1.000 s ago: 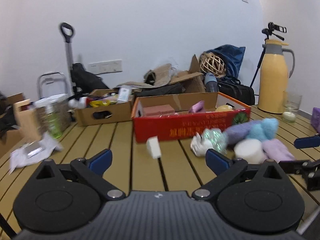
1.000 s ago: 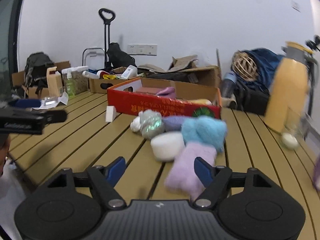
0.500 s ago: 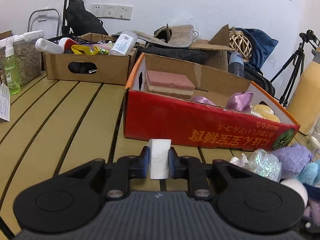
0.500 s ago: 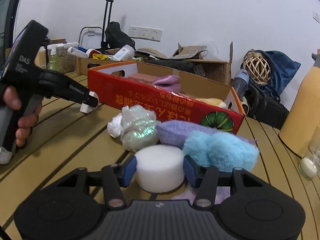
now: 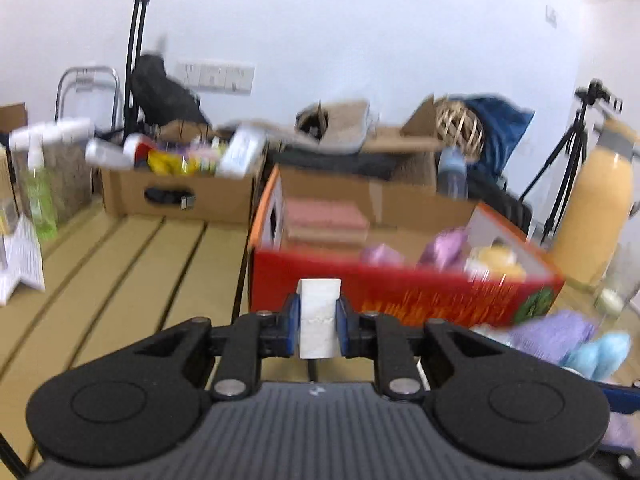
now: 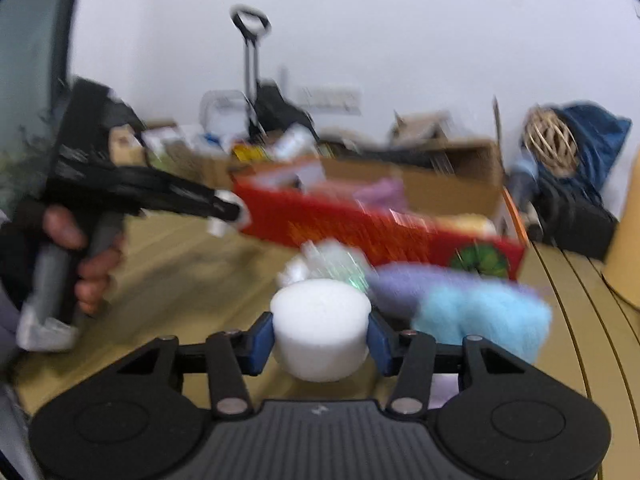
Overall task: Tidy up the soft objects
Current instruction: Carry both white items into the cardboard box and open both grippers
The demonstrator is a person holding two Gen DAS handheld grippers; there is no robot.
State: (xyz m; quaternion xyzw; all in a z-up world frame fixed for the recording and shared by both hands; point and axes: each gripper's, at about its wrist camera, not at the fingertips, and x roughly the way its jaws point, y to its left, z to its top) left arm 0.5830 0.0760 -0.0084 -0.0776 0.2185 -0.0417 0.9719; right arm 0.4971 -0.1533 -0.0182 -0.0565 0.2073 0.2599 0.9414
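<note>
My left gripper (image 5: 318, 320) is shut on a small white foam block (image 5: 318, 316) and holds it above the table in front of the red cardboard box (image 5: 400, 292). The box holds a pink sponge (image 5: 326, 220), purple soft items and a yellow one. My right gripper (image 6: 320, 340) is shut on a round white foam cylinder (image 6: 319, 330), lifted off the table. Beyond it lie a light blue plush (image 6: 480, 316), a purple plush (image 6: 412, 284) and an iridescent bundle (image 6: 336, 260). The left gripper (image 6: 228, 210) with its block also shows in the right wrist view, near the box's left end.
A brown cardboard box (image 5: 180, 192) of bottles stands behind on the slatted wooden table (image 5: 120, 272). A yellow thermos (image 5: 596, 216), a glass (image 5: 616, 288) and a tripod (image 5: 572, 156) are at the right. Spray bottles (image 5: 36, 196) and paper (image 5: 20, 268) are at the left.
Both grippers have lifted their foam pieces off the table and are moving; the views are blurred. A second ago both were open; half a second ago they closed on the pieces.
</note>
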